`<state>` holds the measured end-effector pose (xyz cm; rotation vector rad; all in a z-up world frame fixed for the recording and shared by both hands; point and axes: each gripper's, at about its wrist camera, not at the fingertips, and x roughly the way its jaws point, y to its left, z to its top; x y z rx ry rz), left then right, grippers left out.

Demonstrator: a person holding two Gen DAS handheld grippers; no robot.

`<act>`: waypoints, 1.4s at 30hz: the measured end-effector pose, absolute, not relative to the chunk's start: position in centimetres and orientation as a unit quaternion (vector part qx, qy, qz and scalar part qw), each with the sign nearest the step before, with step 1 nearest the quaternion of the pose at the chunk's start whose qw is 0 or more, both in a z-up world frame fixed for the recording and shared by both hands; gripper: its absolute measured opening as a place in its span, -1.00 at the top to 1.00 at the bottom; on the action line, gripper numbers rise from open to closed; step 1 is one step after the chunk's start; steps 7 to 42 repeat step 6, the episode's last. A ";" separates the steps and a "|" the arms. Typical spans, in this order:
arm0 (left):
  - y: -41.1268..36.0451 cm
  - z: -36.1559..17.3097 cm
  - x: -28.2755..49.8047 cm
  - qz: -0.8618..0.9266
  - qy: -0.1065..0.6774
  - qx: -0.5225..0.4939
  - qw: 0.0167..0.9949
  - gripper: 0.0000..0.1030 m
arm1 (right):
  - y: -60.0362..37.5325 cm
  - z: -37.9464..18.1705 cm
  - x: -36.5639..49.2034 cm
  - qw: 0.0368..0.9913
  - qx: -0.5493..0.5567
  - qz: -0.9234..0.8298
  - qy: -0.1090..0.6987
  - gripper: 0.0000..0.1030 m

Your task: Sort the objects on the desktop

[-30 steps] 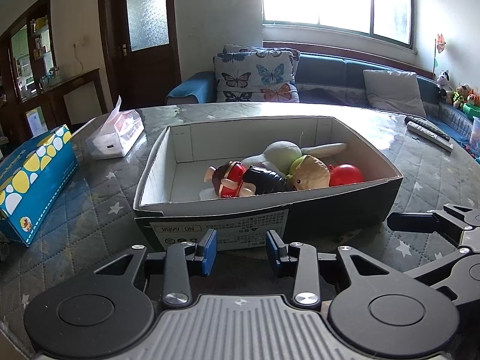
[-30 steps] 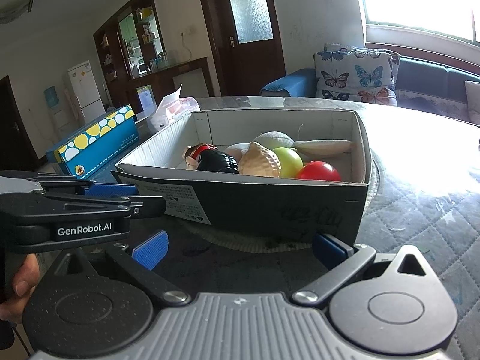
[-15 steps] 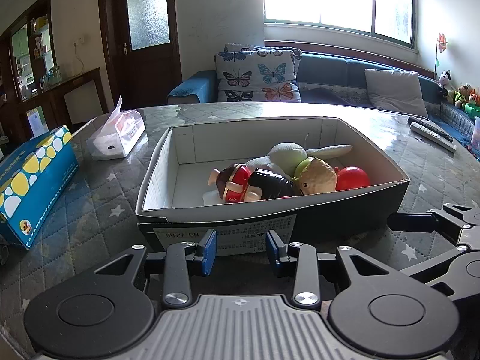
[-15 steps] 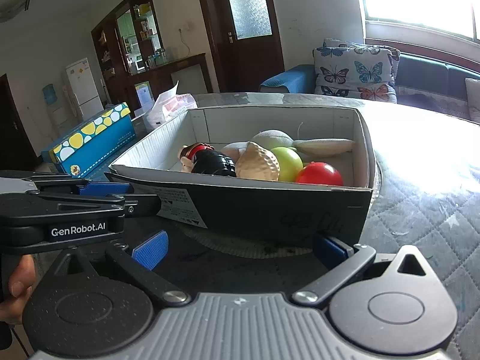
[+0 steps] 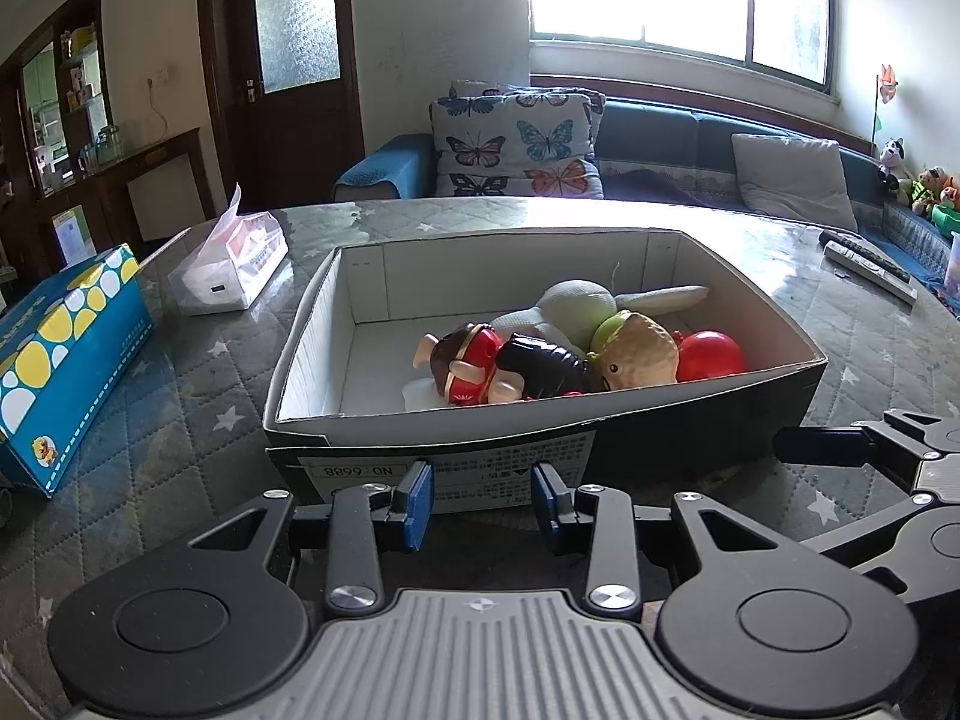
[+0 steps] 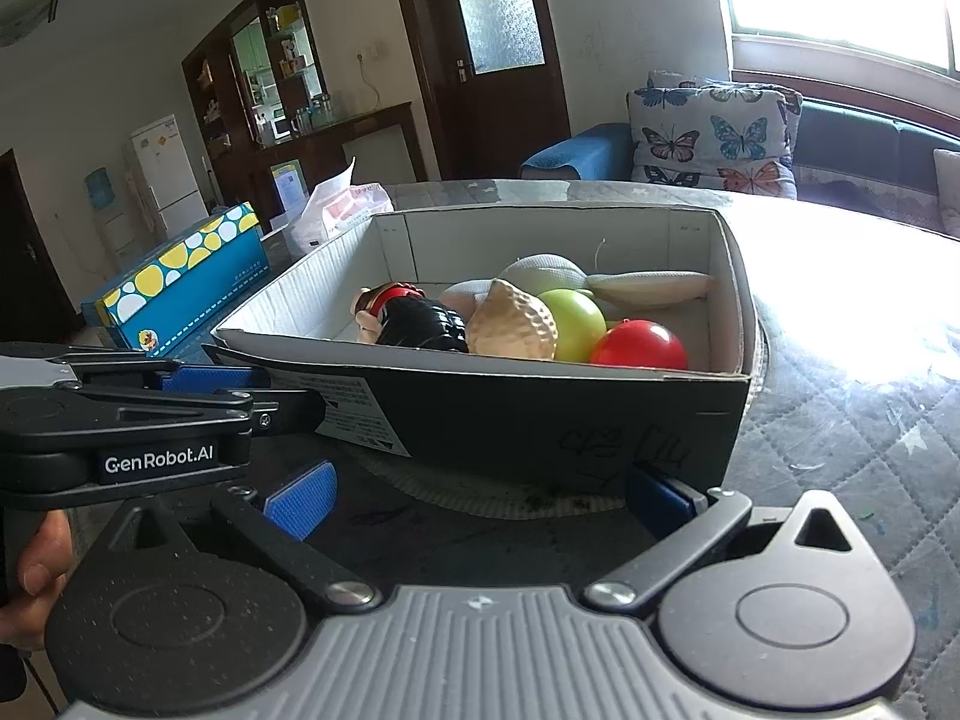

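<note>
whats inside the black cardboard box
Inside the black cardboard box: a red plastic ball, green ball, tan shell-shaped toy, black-and-red figurine, and white plush. Anything beneath them is covered.

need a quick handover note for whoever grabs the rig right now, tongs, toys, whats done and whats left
Left tongs: open, empty, pointing at the near wall of the cardboard box.
Right tongs: wide open, empty, at the same wall.
Toys are all in the box: doll, red ball, green ball, tan shell-like toy, pale plush.
Outside it on the table: tissue pack, blue dotted box, remotes.
Done: toys look gathered. Left: probably nothing, unless the outside things also belong in it.
</note>
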<state>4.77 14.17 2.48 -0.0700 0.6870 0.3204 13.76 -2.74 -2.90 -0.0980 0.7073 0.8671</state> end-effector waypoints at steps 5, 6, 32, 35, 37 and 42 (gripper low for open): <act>14.1 2.4 4.9 0.155 0.334 -0.030 0.929 0.28 | -2.7 -3.0 13.9 0.846 -0.045 0.411 0.337 -1.00; 14.1 2.4 4.9 0.153 0.335 -0.031 0.929 0.28 | -2.7 -3.1 13.9 0.846 -0.045 0.410 0.337 -1.00; 14.1 2.4 4.9 0.153 0.335 -0.031 0.929 0.28 | -2.7 -3.1 13.9 0.846 -0.045 0.410 0.337 -1.00; 14.1 2.4 4.9 0.153 0.335 -0.031 0.929 0.28 | -2.7 -3.1 13.9 0.846 -0.045 0.410 0.337 -1.00; 14.1 2.4 4.9 0.153 0.335 -0.031 0.929 0.28 | -2.7 -3.1 13.9 0.846 -0.045 0.410 0.337 -1.00; 14.1 2.4 4.9 0.153 0.335 -0.031 0.929 0.28 | -2.7 -3.1 13.9 0.846 -0.045 0.410 0.337 -1.00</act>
